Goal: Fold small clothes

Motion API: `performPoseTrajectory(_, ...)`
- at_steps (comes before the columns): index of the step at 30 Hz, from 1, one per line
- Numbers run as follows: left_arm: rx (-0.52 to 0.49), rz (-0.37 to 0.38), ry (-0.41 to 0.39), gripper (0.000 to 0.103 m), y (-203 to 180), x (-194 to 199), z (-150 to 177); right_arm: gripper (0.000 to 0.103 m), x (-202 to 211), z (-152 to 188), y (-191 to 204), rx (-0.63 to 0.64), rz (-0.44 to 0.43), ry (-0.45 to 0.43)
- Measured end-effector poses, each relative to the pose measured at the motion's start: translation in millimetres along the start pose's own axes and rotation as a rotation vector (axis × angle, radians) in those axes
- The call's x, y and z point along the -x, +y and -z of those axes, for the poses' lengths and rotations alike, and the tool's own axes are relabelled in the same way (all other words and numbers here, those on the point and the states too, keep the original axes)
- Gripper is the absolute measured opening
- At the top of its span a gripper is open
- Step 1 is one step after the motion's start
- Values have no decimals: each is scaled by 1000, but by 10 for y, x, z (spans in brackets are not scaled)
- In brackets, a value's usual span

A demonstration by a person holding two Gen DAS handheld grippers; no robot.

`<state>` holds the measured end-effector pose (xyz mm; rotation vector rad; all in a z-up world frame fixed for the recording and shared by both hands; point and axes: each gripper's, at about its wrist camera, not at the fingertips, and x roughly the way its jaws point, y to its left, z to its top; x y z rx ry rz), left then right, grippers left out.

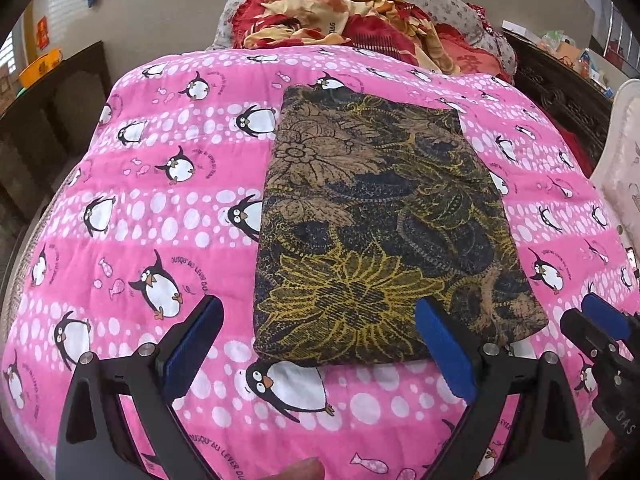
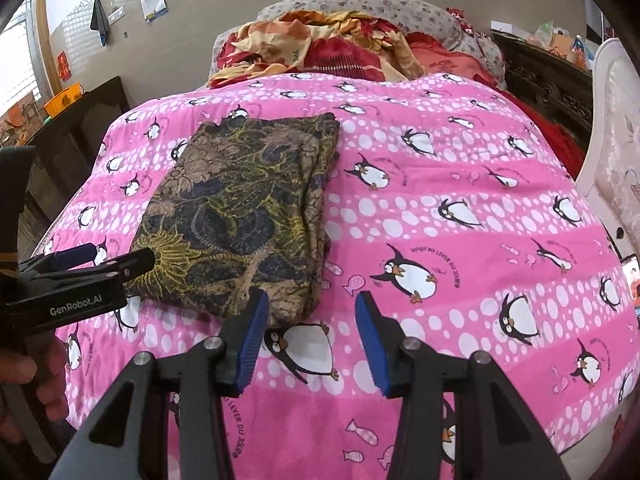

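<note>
The folded garment (image 1: 380, 220) is a flat rectangle of dark cloth printed with yellow and tan flowers, its layered edges stacked along the side seen in the right wrist view (image 2: 240, 216); it lies on the pink penguin-print quilt (image 1: 140, 208) of the bed, with the heap of red and orange bedding (image 1: 340, 24) beyond its far edge; what kind of garment it is cannot be told, since the folds hide its shape, and its near edge is partly covered by a blue pad; the bedside furniture past the quilt is dark and cut off by the fisheye rim. The left claw (image 1: 320, 344) stands wide apart and empty, hovering just at the garment's near edge, one pad over the bare quilt beside it, the other over its near corner; the right claw (image 2: 312, 336) is also apart, holding nothing, at the garment's near corner on the layered side, its pads above a printed penguin on the quilt.
</note>
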<state>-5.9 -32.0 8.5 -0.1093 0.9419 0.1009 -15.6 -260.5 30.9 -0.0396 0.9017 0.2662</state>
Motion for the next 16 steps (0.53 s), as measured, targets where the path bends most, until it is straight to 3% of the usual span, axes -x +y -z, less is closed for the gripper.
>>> performPoseTrajectory(16, -14, 31, -14, 81, -45, 7, 48, 47, -34, 21, 22, 0, -5, 8)
